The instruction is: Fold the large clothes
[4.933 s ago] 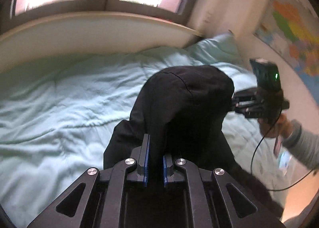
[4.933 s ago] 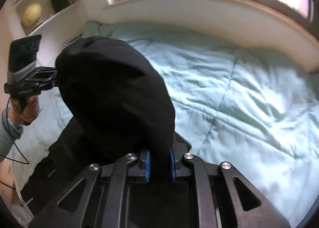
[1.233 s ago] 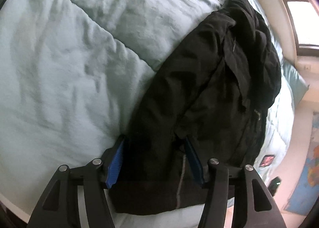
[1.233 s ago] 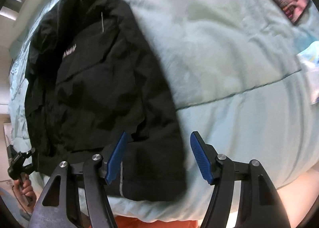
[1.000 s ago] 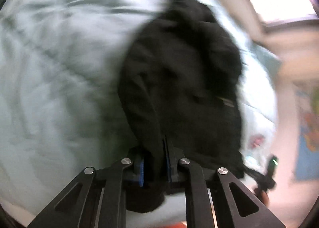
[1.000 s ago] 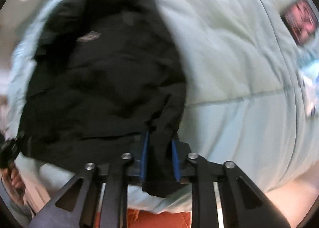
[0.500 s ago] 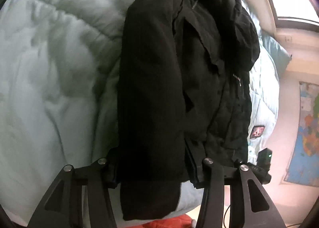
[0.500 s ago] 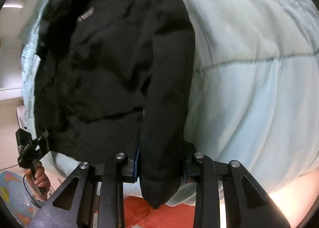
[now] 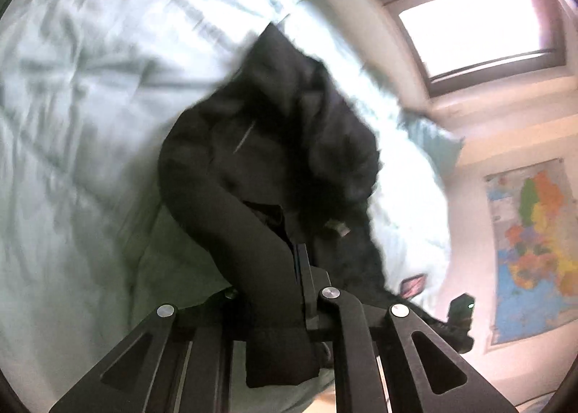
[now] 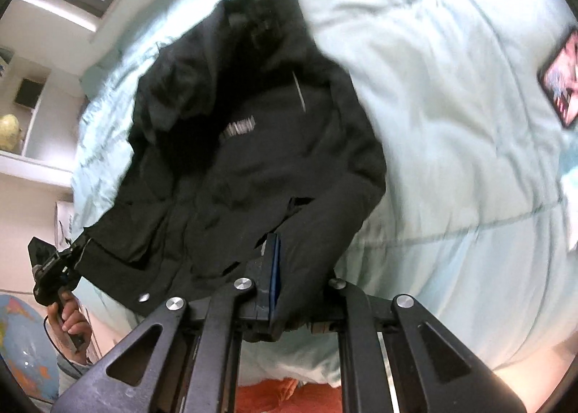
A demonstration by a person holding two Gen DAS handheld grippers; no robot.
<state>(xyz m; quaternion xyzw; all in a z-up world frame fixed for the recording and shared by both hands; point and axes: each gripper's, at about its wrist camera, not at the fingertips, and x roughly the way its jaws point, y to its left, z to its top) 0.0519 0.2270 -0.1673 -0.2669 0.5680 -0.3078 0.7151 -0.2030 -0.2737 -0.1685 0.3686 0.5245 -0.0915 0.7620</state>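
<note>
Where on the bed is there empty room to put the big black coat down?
Bare pale green duvet lies between the black hooded jacket and the lit phone in the right wrist view. More shows beyond the jacket's other side. The near edge is crowded by both tongs, left and right.

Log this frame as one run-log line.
phase: fold, mid-lift | left gripper: shut on black jacket sleeve | right gripper: shut on other sleeve | surface: bed duvet
</note>
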